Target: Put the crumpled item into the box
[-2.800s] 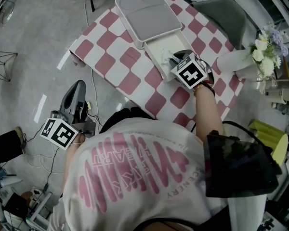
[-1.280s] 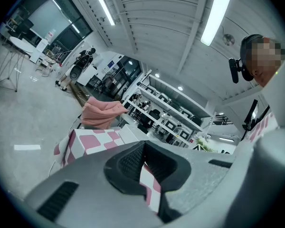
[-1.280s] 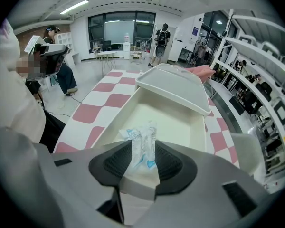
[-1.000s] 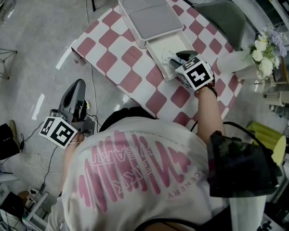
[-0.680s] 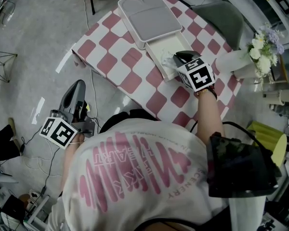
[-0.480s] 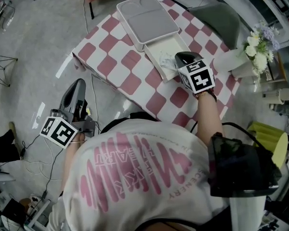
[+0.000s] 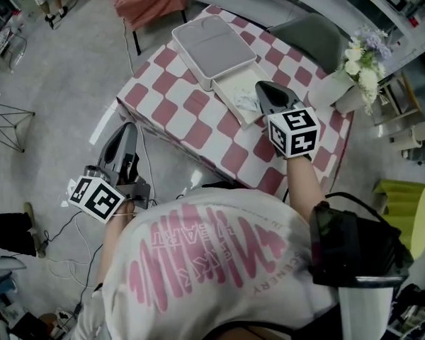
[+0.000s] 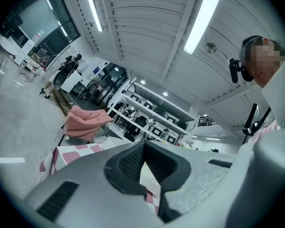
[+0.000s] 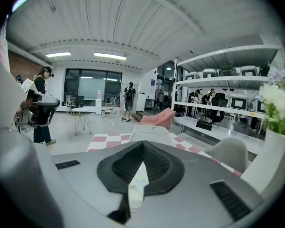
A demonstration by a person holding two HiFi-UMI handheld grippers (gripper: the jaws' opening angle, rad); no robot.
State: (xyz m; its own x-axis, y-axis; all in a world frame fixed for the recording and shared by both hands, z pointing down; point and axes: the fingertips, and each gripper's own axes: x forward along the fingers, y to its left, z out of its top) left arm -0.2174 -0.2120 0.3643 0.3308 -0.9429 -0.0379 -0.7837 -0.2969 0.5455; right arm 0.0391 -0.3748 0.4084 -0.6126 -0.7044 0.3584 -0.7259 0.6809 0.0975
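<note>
Head view shows the crumpled item [image 7: 248, 105] lying, as far as I can tell, inside the open box [image 7: 231, 83] on the checked table [image 7: 170, 98], at the end nearest the person. The right gripper [image 7: 263, 91] hangs right over that end, its jaws pressed together with nothing between them; its own view confirms the pads meet on no object. The left gripper [image 7: 127, 129] is also pressed together and empty, held low beside the person and well off the table. The main risk is that the closed right tips brush or snag the light crumple as they pull away and drag it back over the low wall. It may also spring up above the rim and catch if the lid [image 7: 212, 41], resting at the box's far end, is slid over it. A wide swing of the right arm could knock the vase of flowers [image 7: 340, 89] near the table's edge.
</note>
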